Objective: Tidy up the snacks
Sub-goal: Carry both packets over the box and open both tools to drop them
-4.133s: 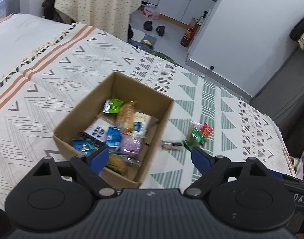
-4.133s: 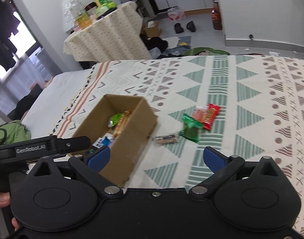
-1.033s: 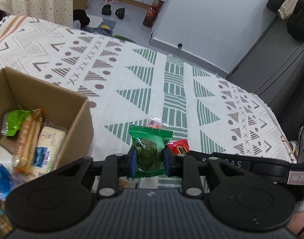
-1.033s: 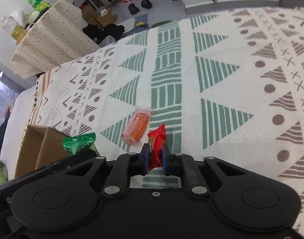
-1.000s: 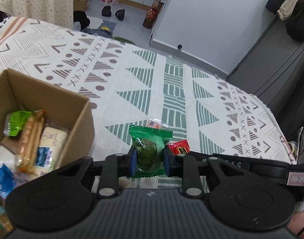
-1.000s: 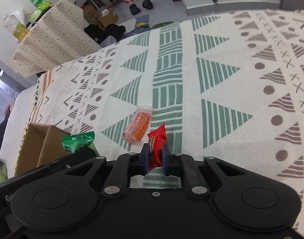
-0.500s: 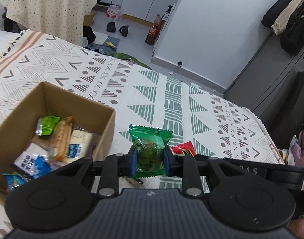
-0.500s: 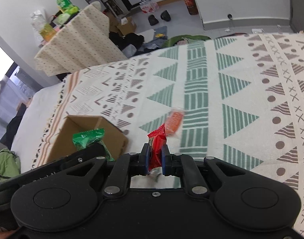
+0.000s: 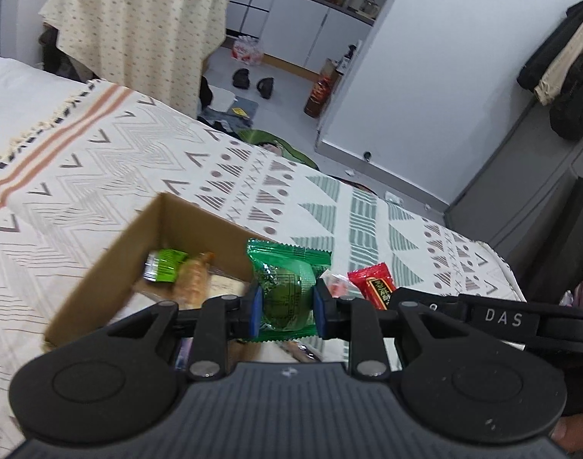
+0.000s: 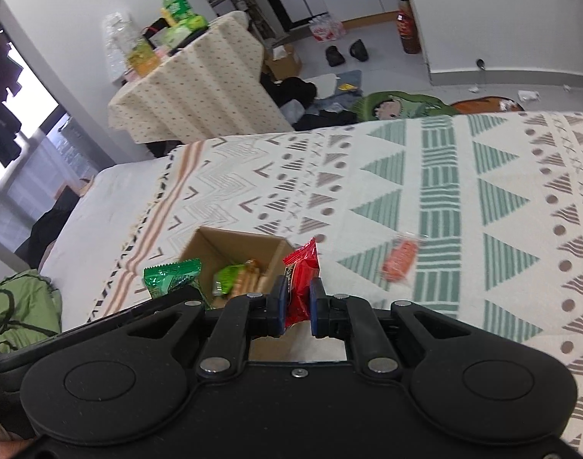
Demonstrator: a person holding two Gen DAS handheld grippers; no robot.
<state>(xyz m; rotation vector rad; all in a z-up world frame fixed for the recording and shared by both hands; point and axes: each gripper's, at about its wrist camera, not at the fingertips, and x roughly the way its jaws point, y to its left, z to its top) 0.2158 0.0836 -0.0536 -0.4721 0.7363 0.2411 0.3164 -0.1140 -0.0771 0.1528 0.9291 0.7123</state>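
The left hand-held gripper (image 9: 285, 311) is squeezed tight on a green snack packet (image 9: 285, 290), with one blue pad on each side of it. The packet stands up between the pads, up in the air by the near right corner of the cardboard box (image 9: 111, 252). The right hand-held gripper (image 10: 296, 308) is pinched on a red snack packet (image 10: 301, 279) — this one stands on its thin edge and sticks up past the pads. It is also held up off the bed, near the right side of the box. The box sits on a bed covered with a patterned blanket (image 10: 463, 191) that has green triangles and stripes. Inside the box there is a light green packet (image 9: 163, 266) and a long orange-brown snack (image 9: 192, 279) beside it, with more packets under them. One orange snack in a clear wrapper (image 10: 400, 256) lies flat on the blanket, to the right of the box and apart from it — it looks blurry. In the left wrist view a small pink-and-clear wrapper shows just behind the green packet.
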